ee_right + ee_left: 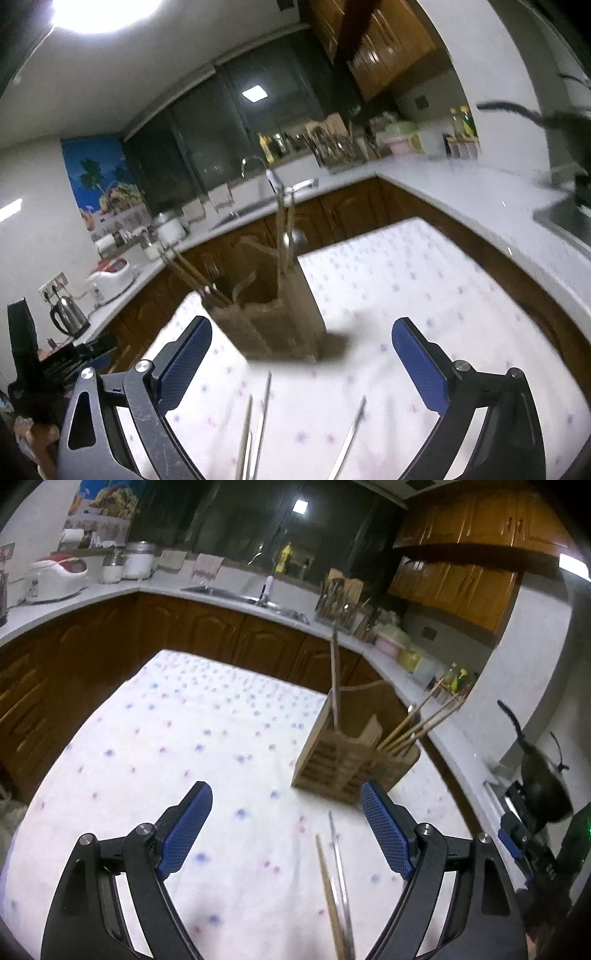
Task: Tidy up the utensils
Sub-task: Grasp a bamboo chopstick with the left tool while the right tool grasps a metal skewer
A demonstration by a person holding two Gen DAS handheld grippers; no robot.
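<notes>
A table covered with a white cloth point(177, 738) dotted in blue and pink stands in the middle of a kitchen. Around it runs a pale countertop point(110, 590) over brown wooden cabinets point(207, 627), with a steel sink point(221, 590) under a dark window, more wooden cupboards point(461, 587) high on the wall and a bright ceiling lamp point(99, 11). On the counter sit a white and red rice cooker point(59, 572), a steel kettle point(70, 314), a dish rack point(338, 602) and a yellow bottle point(282, 557); no writing is legible.

A wooden utensil holder point(340, 764) stands upright on the cloth near the table's far right edge in the left wrist view, with chopsticks point(417, 720) leaning out of one compartment. Loose chopsticks point(334, 886) lie on the cloth at the near edge, between the fingers of the left gripper point(286, 806), whose jaws are spread wide and hold nothing. The right gripper point(301, 343) is equally spread and empty, above more loose chopsticks point(255, 435)
</notes>
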